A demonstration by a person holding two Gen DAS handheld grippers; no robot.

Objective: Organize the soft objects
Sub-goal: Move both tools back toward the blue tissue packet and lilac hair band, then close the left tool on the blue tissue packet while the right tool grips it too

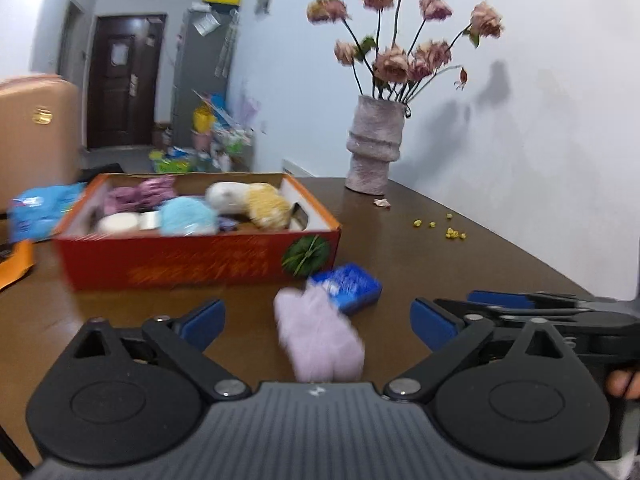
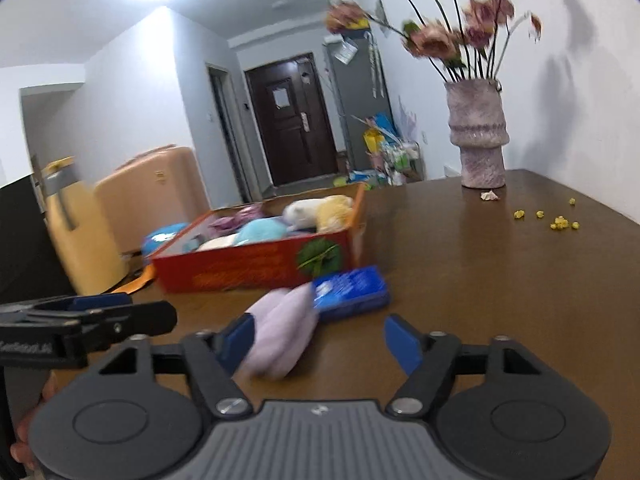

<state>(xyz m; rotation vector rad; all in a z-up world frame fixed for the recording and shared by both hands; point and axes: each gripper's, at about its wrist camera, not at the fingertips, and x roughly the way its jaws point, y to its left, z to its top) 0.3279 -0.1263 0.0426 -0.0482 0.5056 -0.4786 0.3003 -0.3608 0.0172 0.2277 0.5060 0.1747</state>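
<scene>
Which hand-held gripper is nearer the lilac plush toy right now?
Left. The lilac plush toy lies centred between the open fingers of the left hand-held gripper. The right hand-held gripper sits beside it, toy at its left finger.

Lilac plush toy (image 1: pixel 318 336), red box (image 1: pixel 200 260)

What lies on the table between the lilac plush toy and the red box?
A blue packet lies there, touching the lilac plush toy and just short of the red box. Both wrist views show it.
</scene>
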